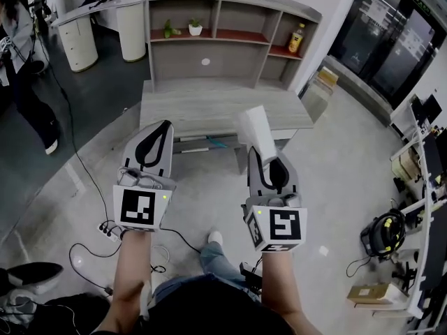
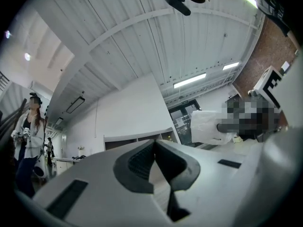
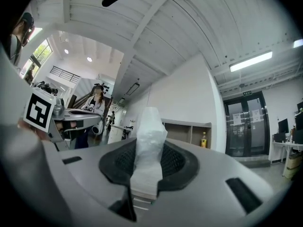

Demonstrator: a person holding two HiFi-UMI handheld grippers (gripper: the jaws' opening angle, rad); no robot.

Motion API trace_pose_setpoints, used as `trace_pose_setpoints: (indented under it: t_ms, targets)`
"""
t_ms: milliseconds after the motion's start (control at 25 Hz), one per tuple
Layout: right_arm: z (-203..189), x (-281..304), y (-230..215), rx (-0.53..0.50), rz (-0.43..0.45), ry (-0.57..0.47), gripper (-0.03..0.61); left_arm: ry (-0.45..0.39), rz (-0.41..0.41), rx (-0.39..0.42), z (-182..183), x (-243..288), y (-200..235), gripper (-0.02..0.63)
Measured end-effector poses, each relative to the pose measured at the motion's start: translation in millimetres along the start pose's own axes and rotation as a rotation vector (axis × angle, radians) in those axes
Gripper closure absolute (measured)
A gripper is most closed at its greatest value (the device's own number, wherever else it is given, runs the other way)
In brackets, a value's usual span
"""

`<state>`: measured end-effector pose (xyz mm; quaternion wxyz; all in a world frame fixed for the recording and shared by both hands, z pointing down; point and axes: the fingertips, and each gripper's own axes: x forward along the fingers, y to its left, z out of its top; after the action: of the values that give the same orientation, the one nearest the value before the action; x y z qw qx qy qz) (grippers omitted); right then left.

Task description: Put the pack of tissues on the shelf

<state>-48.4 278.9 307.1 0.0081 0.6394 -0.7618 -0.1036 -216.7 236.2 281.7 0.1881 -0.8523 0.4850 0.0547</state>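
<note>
Out front, well short of the far shelf [image 1: 230, 26], the right hand-held gripper [image 1: 265, 160] had its jaws part-closed on the one pack of tissues [image 1: 254, 128]. The left hand-held gripper [image 1: 162, 132] was closed and empty. Looked like the carry step to me. Next it'd need a reach over the tabletop [image 1: 209, 107] into a compartment. Two hand-held grippers, one pack, one shelf.

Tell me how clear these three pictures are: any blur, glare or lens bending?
Head view: evenly lit and sharp, the shelf slightly bowed. Left gripper view: heavy fisheye with dark corners, ceiling light strips glaring. Right gripper view: same fisheye; the pack of tissues between the jaws is sharp, the window bright.
</note>
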Motion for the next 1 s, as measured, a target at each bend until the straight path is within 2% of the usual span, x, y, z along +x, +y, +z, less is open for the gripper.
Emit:
trace_pose_setpoints:
  t_ms: [600,1000]
  targets:
    - [-17.2,159.1,-138.7,0.017,0.073,-0.023,0.468,0.01,0.031,0.027,-28.1,198.6,-12.9,0.601]
    - [-41.8,201.3,-182.7,0.041,0.065,-0.018,0.468,0.037,-0.004,0.041,-55.1,259.7,-31.3,0.601]
